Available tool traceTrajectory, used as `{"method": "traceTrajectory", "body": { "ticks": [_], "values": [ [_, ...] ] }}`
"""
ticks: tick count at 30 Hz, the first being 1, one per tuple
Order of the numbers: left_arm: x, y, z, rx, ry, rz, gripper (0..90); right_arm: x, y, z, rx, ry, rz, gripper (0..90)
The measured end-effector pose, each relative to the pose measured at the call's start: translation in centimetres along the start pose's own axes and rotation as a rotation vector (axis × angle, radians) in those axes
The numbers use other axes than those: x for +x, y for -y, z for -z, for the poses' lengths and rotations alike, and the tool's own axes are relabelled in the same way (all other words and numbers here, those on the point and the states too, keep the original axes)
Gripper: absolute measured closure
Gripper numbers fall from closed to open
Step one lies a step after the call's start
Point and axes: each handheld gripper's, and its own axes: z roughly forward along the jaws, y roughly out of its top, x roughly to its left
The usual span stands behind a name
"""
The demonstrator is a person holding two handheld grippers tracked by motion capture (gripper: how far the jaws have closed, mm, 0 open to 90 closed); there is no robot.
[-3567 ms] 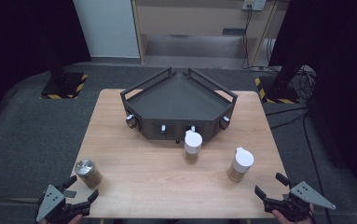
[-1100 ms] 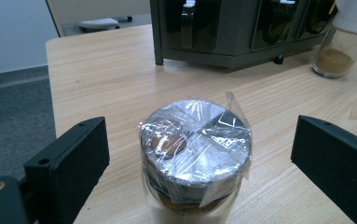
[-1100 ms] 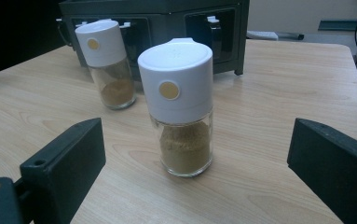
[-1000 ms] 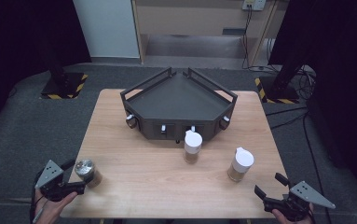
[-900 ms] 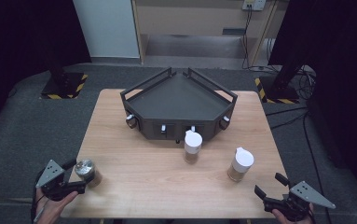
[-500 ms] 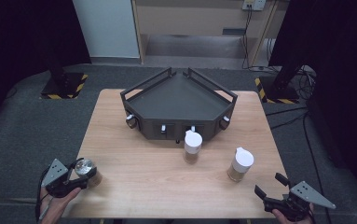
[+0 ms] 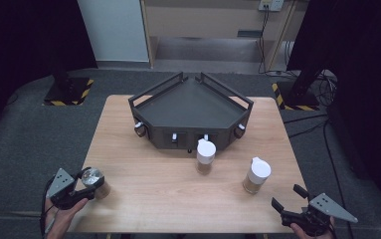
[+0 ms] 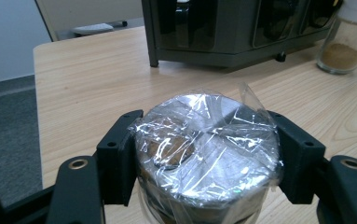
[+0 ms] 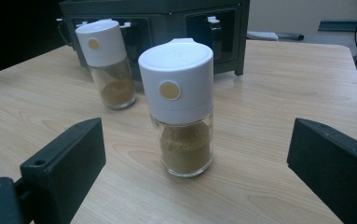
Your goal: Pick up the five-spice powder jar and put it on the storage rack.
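Observation:
A short glass jar (image 7: 96, 181) with clear film stretched over its top (image 8: 204, 154) stands at the table's front left corner. My left gripper (image 7: 87, 185) has just been closing on it, and its black pads (image 8: 118, 156) now press both sides of the jar. Two spice jars with white lids and brown powder stand further right, one (image 7: 256, 175) near the front and one (image 7: 205, 156) by the rack. My right gripper (image 7: 287, 196) stands open at the front right. The nearer spice jar (image 9: 181, 107) lies ahead of its spread fingers (image 9: 64, 161), untouched.
A black three-cornered rack (image 7: 153, 93) with railed sides stands at the back middle of the wooden table (image 7: 143, 164). Its front face (image 8: 223, 28) has small compartments. Grey floor surrounds the table, with black stands on yellow-striped bases behind.
My left gripper moved a little right onto the film-covered jar and its jaws shut on it. The right gripper and both white-lidded jars stayed put.

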Motion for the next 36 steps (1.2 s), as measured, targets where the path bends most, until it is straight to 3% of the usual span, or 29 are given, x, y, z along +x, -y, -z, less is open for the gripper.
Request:
{"method": "traceTrajectory", "body": {
  "ticks": [12,20,29,36],
  "values": [
    [-0.3,-2.6,-1.0,-0.016,0.069,-0.031,33.1,-0.1,0.0,0.0,0.000,-0.005,0.000,4.1],
    [-0.6,-5.3,-1.8,-0.030,0.115,-0.061,33.1,-0.1,0.0,-0.1,0.002,-0.007,0.000,4.1],
    [-0.8,-8.2,-3.8,-0.023,0.177,-0.071,33.1,-0.1,0.0,-0.1,0.002,-0.007,0.000,4.1],
    [-1.0,-10.4,-5.5,-0.020,0.202,-0.077,33.1,-0.1,0.0,-0.1,0.003,-0.009,-0.002,4.2]
  ]
}}
